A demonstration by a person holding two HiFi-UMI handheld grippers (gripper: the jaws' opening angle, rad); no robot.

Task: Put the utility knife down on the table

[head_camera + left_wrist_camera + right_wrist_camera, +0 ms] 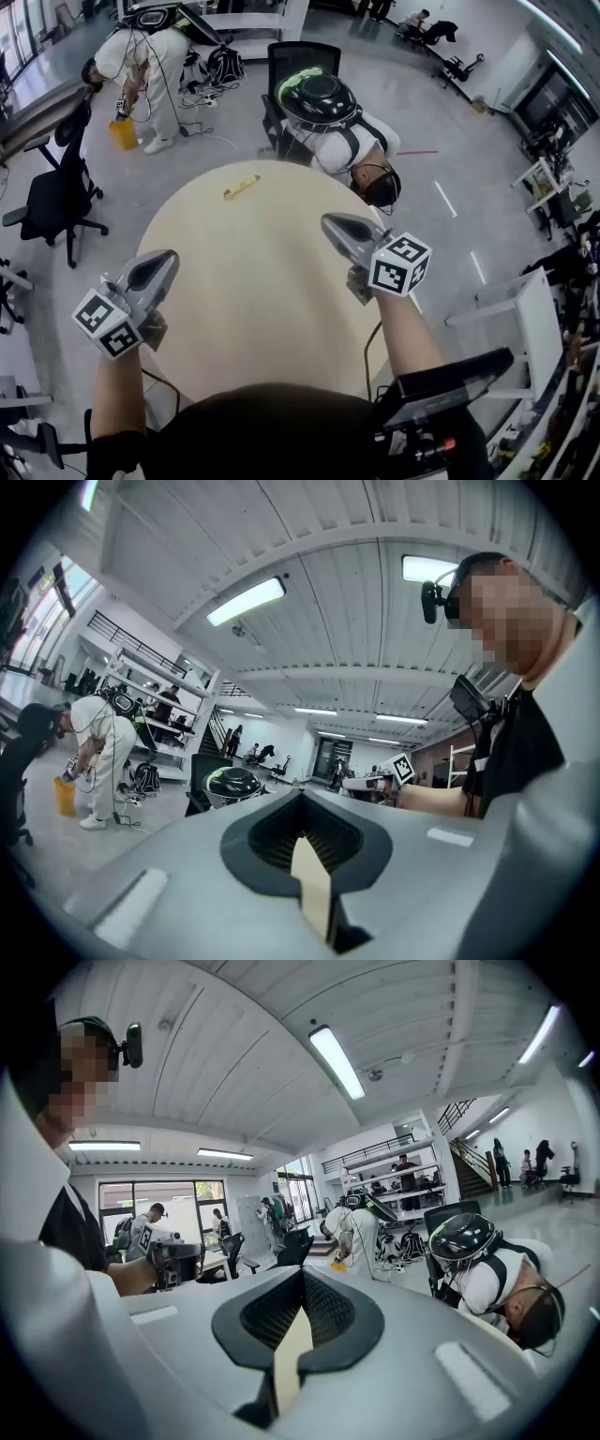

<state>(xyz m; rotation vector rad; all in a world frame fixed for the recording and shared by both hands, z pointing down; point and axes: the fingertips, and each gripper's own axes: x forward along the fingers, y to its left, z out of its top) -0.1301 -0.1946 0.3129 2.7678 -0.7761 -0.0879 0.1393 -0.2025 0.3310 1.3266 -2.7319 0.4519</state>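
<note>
Left tool (155, 272): jaws pressed together, nothing between them; held over the near left edge of the round counter (253, 291). Right tool (352, 234): jaws likewise closed and empty, over the counter's right side. Both tools tilt up toward the ceiling. Utility knife (242, 187): yellow, lies on the far part of the counter, well apart from both tools; blade probably retracted, too small to confirm. A person (337, 131) bends over just beyond the far edge.

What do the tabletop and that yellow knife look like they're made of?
The table looks like matte laminate: pale beige, even, no visible grain. The utility knife has a yellow body, probably plastic, but it is too small to tell.
</note>
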